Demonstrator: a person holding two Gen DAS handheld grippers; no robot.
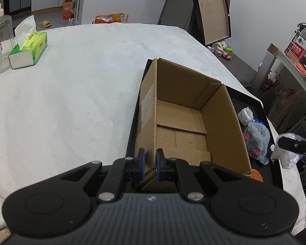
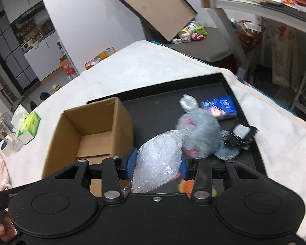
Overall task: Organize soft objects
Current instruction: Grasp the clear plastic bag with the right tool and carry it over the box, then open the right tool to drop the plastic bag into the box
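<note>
Our left gripper (image 1: 151,161) pinches the box (image 1: 185,118) wall at its near corner. Our right gripper (image 2: 157,164) clamps a plastic bag (image 2: 159,161), right of the box, with the grey plush (image 2: 200,134) just beyond.

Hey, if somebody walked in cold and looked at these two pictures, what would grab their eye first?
Probably the open cardboard box, empty, standing at the left end of a black tray on the white-covered table, with the left hand-held gripper pinching its near wall. Next, the right hand-held gripper squeezing a crinkly clear plastic bag beside the box, with a grey plush toy lying on the tray just beyond it.
</note>
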